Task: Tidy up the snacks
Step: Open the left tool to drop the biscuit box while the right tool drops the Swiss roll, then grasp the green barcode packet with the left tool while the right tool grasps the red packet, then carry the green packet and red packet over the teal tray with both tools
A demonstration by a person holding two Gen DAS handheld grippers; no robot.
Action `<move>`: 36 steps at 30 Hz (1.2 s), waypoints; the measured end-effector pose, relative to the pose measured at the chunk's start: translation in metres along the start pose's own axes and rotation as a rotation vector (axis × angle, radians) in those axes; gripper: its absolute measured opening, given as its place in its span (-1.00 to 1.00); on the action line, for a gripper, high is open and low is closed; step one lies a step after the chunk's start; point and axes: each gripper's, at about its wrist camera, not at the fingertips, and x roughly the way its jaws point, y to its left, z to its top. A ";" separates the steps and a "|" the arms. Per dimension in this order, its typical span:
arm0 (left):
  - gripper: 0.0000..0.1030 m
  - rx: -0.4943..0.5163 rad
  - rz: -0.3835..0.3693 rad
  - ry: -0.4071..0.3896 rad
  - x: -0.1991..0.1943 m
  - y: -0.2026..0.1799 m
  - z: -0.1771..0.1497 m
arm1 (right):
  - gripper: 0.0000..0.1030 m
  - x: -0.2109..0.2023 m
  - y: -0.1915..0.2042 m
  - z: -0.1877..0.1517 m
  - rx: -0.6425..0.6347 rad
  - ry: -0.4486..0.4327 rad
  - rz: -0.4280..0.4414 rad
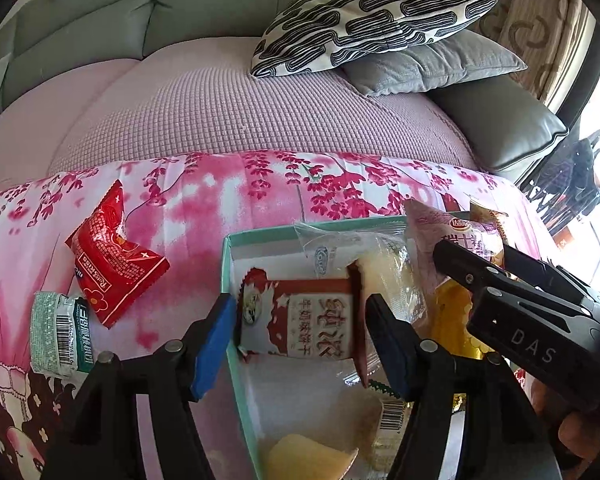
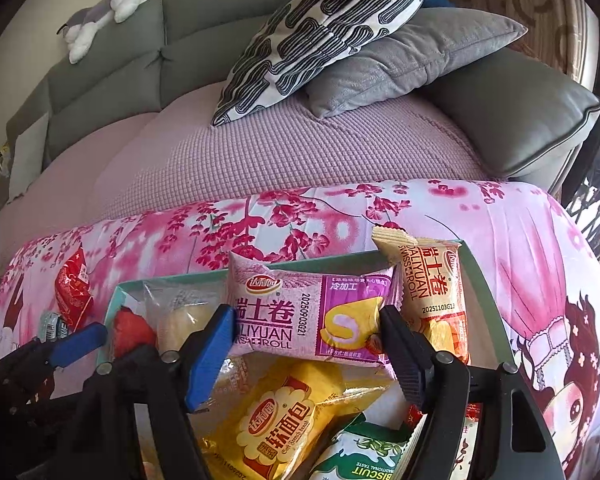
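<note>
A teal box [image 1: 225, 280] on the floral blanket holds several snack packs; it also shows in the right wrist view [image 2: 480, 280]. My left gripper [image 1: 300, 320] is open around a red-and-white milk biscuit pack [image 1: 300, 320] inside the box, not pressing it. My right gripper [image 2: 306, 340] is open around a purple Swiss roll pack [image 2: 312, 316]; it also shows in the left wrist view [image 1: 484, 264]. A red snack pack [image 1: 112, 268] and a green-white pack [image 1: 58, 334] lie on the blanket left of the box.
In the box are an orange Swiss roll pack [image 2: 436, 292], a yellow soft bread pack [image 2: 276, 420] and a green biscuit pack [image 2: 364, 460]. Behind are a lilac sofa seat [image 1: 240, 112], a patterned pillow [image 1: 372, 20] and a grey cushion [image 1: 432, 68].
</note>
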 end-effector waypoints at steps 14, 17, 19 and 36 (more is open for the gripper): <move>0.56 -0.146 0.239 -0.087 -0.053 0.121 -0.015 | 0.74 -0.032 0.080 0.031 -0.110 -0.070 0.173; 0.56 -0.172 0.223 -0.058 -0.042 0.138 -0.018 | 0.74 -0.014 0.133 0.035 -0.186 -0.012 0.315; 0.56 -0.150 0.225 -0.029 -0.032 0.141 -0.019 | 0.74 0.002 0.163 0.033 -0.222 0.035 0.342; -0.02 -0.238 0.156 -0.031 -0.027 0.177 -0.032 | -0.04 0.046 0.224 0.011 -0.323 0.193 0.393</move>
